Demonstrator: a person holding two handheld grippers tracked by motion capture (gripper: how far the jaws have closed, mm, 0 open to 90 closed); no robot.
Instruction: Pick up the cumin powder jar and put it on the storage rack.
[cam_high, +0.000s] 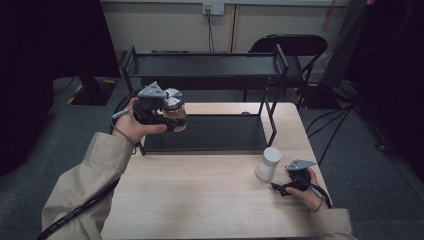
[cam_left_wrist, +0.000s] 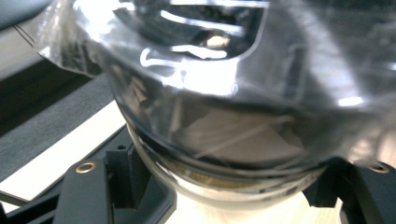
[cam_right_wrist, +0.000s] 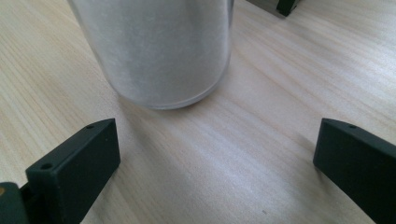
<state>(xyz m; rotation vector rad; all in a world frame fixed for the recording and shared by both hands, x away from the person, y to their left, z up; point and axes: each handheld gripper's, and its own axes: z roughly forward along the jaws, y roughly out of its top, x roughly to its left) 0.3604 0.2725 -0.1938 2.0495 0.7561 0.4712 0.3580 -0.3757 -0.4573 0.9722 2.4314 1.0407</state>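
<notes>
Holding a glass jar (cam_high: 175, 111) at the upper left of the high view, my left claw (cam_high: 167, 119) is clamped around its body, above the black shelf (cam_high: 210, 132). The jar stands roughly upright, silver lid (cam_high: 172, 98) on top. At lower right, my right claw (cam_high: 278, 187) rests spread apart on the table (cam_high: 200, 200), facing an upright white can (cam_high: 268, 163) just beyond its jaws.
</notes>
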